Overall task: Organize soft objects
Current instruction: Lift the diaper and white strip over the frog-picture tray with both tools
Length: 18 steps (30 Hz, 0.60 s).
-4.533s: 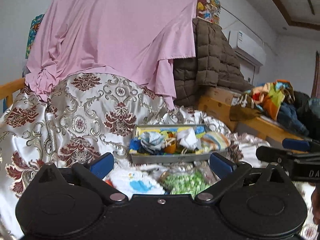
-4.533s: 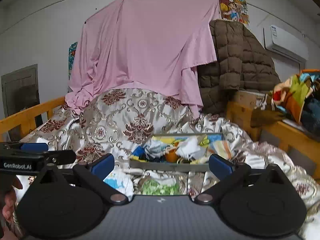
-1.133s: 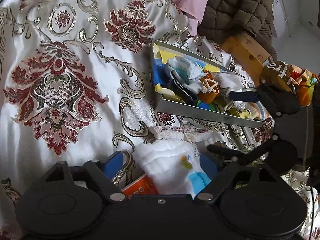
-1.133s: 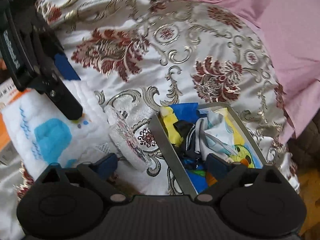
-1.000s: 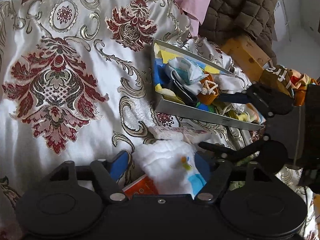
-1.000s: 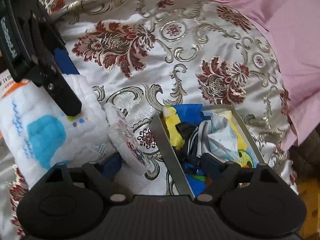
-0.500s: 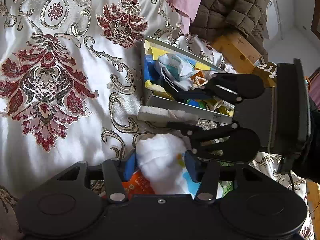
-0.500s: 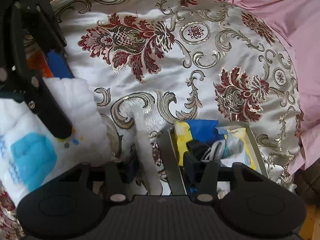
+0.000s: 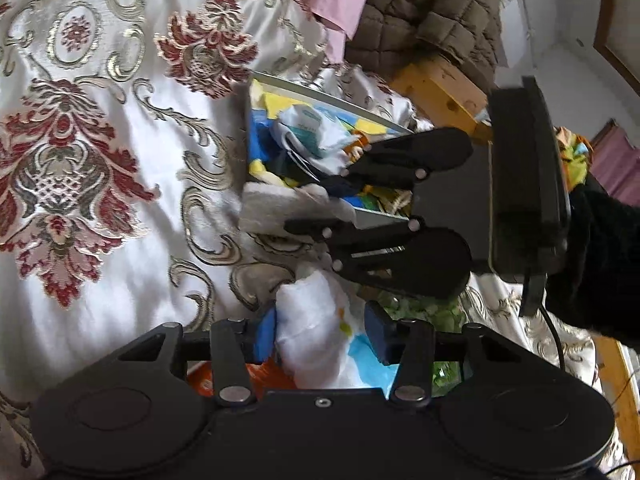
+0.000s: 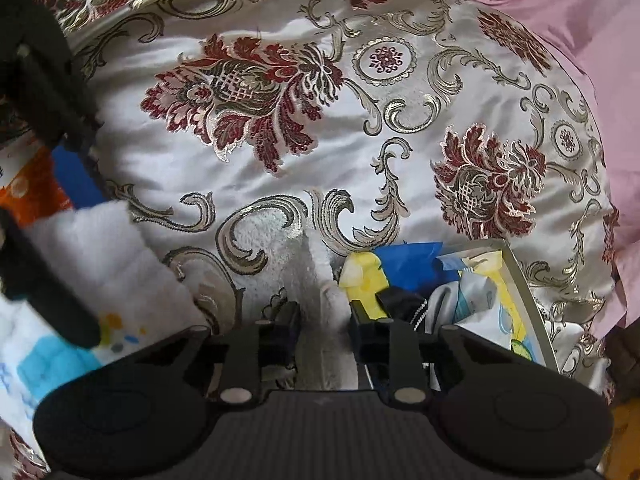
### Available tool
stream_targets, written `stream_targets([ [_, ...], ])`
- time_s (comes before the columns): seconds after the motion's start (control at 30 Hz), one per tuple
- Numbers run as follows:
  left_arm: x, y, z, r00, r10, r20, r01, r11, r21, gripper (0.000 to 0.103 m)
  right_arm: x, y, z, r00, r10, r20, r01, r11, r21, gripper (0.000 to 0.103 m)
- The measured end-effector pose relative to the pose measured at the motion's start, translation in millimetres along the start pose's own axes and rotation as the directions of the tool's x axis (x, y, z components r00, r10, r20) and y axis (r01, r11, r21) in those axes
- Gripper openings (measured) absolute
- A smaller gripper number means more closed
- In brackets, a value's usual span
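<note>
My left gripper (image 9: 320, 332) is shut on a fluffy white cloth with blue and yellow prints (image 9: 316, 328), held just above the bed. The cloth also shows at the left of the right wrist view (image 10: 80, 272). My right gripper (image 10: 322, 332) is shut on a flat white towel-like pad (image 10: 316, 280) and holds it edge-on beside the grey tray (image 10: 528, 300). In the left wrist view the right gripper (image 9: 320, 208) holds that pad (image 9: 280, 208) at the tray's near edge (image 9: 376, 220). The tray holds several colourful soft items (image 9: 312, 136).
A floral satin bedspread (image 10: 280, 140) covers the bed. A pink sheet (image 10: 560, 12) and a brown quilted blanket (image 9: 432, 12) lie behind. An orange packet (image 9: 224, 376) and a green bag (image 9: 416, 312) lie under the left gripper. A wooden bed frame (image 9: 440, 88) is at the right.
Both grippers closed: the left on the white printed cloth, the right on the flat white pad. The right gripper has lifted the pad up to the tray's near edge.
</note>
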State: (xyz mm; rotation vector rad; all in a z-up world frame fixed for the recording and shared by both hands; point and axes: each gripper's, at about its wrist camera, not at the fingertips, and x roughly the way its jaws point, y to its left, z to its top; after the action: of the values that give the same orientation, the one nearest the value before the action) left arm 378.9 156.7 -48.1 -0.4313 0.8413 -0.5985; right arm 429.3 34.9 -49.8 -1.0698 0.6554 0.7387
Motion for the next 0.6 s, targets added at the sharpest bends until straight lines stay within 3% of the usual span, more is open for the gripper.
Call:
stream_targets([
  [0.03, 0.0, -0.1, -1.8, 1.000, -0.003, -0.003, 0.003, 1.000, 0.005, 0.048, -0.4, -0.1, -0.1, 1.000, 0.002, 0.000, -0.002, 1.000, 0.004, 0.024],
  [0.07, 0.8, -1.6, -2.7, 1.000, -0.005, -0.004, 0.005, 1.000, 0.014, 0.046, -1.0, 0.0, -0.4, 1.000, 0.006, 0.001, -0.006, 1.000, 0.007, 0.016],
  [0.2, 2.8, -8.2, -4.8, 1.000, -0.007, -0.012, 0.008, 0.997, 0.074, 0.022, -2.5, 4.1, -3.9, 1.000, 0.001, 0.001, -0.001, 1.000, 0.010, 0.015],
  [0.4, 2.5, -14.2, -6.2, 1.000, -0.025, -0.005, 0.025, 0.994, 0.108, 0.012, -18.8, 1.5, -9.9, 0.998, -0.030, 0.054, 0.027, 0.998, 0.060, 0.015],
  [0.6, -14.0, -17.0, 1.0, 0.996, -0.017, 0.082, 0.012, 0.998, 0.068, 0.009, -50.5, -11.5, -21.8, 0.986, -0.109, 0.128, 0.085, 0.981, 0.176, 0.014],
])
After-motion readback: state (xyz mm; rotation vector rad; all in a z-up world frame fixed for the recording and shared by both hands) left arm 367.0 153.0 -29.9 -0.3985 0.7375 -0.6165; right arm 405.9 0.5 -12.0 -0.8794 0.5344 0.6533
